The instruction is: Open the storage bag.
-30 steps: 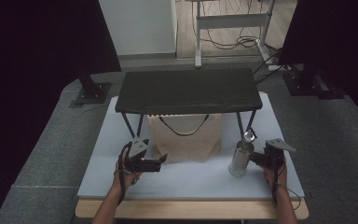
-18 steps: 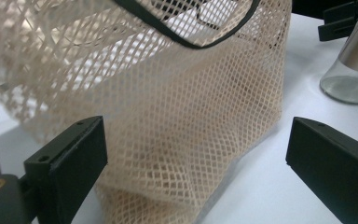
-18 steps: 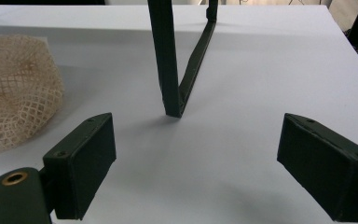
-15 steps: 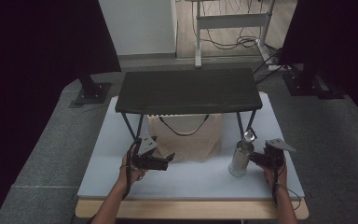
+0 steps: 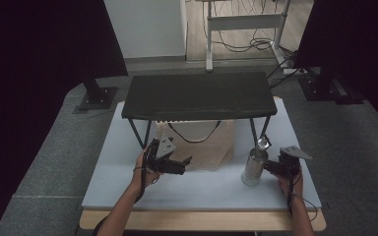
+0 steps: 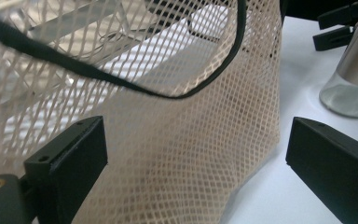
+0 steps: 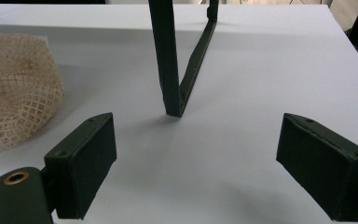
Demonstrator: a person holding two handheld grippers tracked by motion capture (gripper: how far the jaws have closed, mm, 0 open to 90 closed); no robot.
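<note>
Bench [image 5: 128, 187]: pale, smooth top, lower centre of high view. Black stand [image 5: 199, 96]: flat matte shelf on thin angled legs, frame centre. Mesh bag [image 5: 209, 147]: beige open-weave net w/ black cord handle, slumped under the stand, centre. Steel bottle [image 5: 253, 164]: brushed cylinder, narrow neck, upright, lower right. Left gripper [image 5: 184, 164]: jaws released, approx. at bag's left edge. Right gripper [image 5: 269, 168]: jaws released, just beside the bottle. Best practice: pinch a fold of net, not cord; lift slowly, limp weave snags.

Black stand [image 5: 197, 96] on white tabletop [image 5: 128, 147]; cables [image 5: 248, 44] on floor behind.
</note>
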